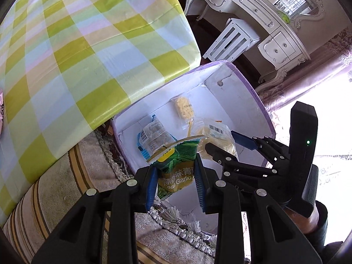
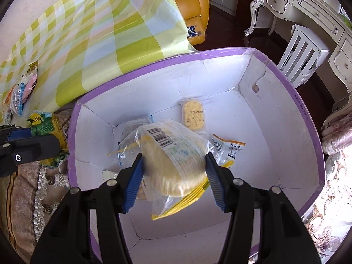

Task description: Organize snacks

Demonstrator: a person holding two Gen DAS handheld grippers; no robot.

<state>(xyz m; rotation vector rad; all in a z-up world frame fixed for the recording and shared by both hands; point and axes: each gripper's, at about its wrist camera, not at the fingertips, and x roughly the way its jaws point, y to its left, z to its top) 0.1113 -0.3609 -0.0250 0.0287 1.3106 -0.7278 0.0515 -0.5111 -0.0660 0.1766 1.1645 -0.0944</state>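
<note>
A white box with a purple rim (image 2: 304, 112) stands on the floor beside the table. My right gripper (image 2: 173, 169) hangs over its inside, shut on a clear bag of round pale crackers (image 2: 171, 154). My left gripper (image 1: 176, 171) is at the box's near-left edge (image 1: 123, 151), its blue pads shut on a green garlic-pea packet (image 1: 176, 176). In the right wrist view that left gripper (image 2: 33, 145) and the green packet (image 2: 44, 125) sit just outside the box wall. On the box floor lie a yellow cracker pack (image 2: 193, 115), a blue-and-clear pack (image 1: 154, 136) and a small white-orange sachet (image 2: 228, 148).
A table under a green checked cloth (image 1: 77, 55) overhangs the box on the left, with several snack packs (image 2: 22, 90) on it. A fringed rug (image 1: 171, 222) lies below. A white dressing table (image 1: 253, 11), white stool (image 1: 233, 39) and yellow armchair (image 2: 193, 6) stand behind.
</note>
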